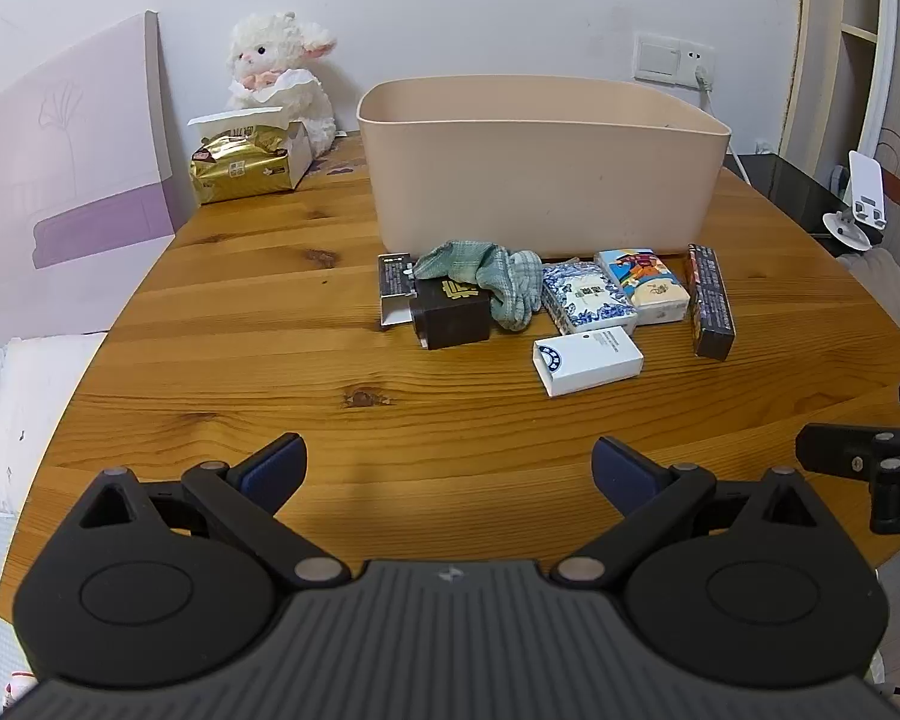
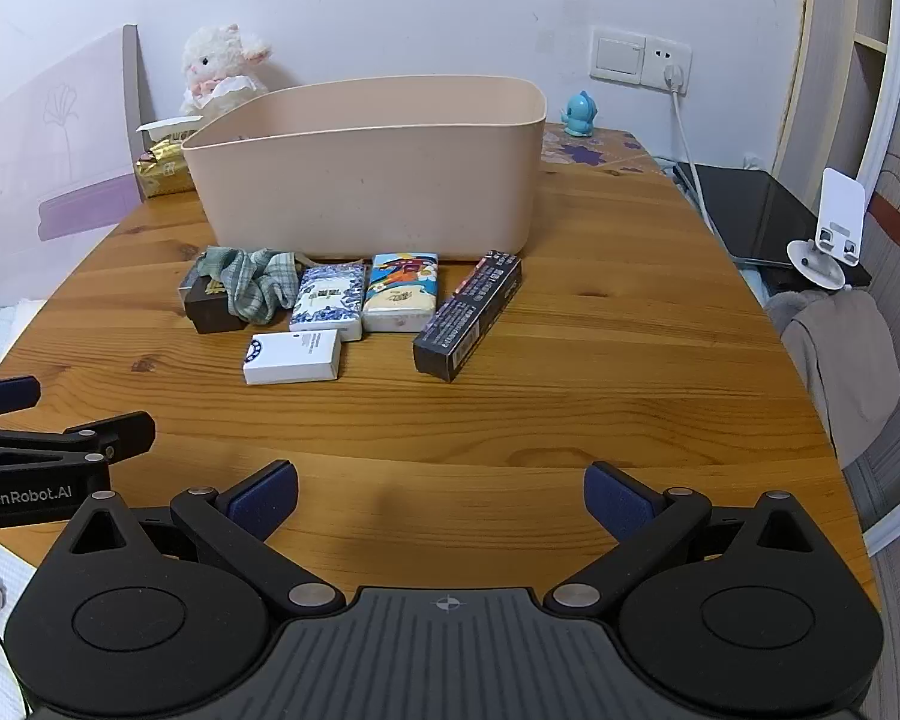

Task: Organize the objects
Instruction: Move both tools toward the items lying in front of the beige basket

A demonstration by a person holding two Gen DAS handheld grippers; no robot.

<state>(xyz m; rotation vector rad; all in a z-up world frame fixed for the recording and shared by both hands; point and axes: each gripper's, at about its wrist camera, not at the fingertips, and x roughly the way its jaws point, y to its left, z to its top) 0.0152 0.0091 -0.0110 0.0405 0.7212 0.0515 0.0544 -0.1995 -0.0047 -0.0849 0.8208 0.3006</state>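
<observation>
Both tools, left tool (image 1: 449, 468) and right tool (image 2: 441, 495), hover spread over the wooden table (image 2: 600, 360) against a white wall (image 2: 390, 0).

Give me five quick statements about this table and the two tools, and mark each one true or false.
1. Both the left tool and the right tool are open and hold nothing. True.
2. The green checked cloth lies inside the beige bin. False: it lies on the wooden table in front of the bin, draped partly over the dark brown box.
3. The white box lies nearer the tools than the two tissue packs. True.
4. The long black box stands upright on its end. False: it lies flat.
5. The plush lamb sits beside the far end of the table, by the wall. True.
</observation>
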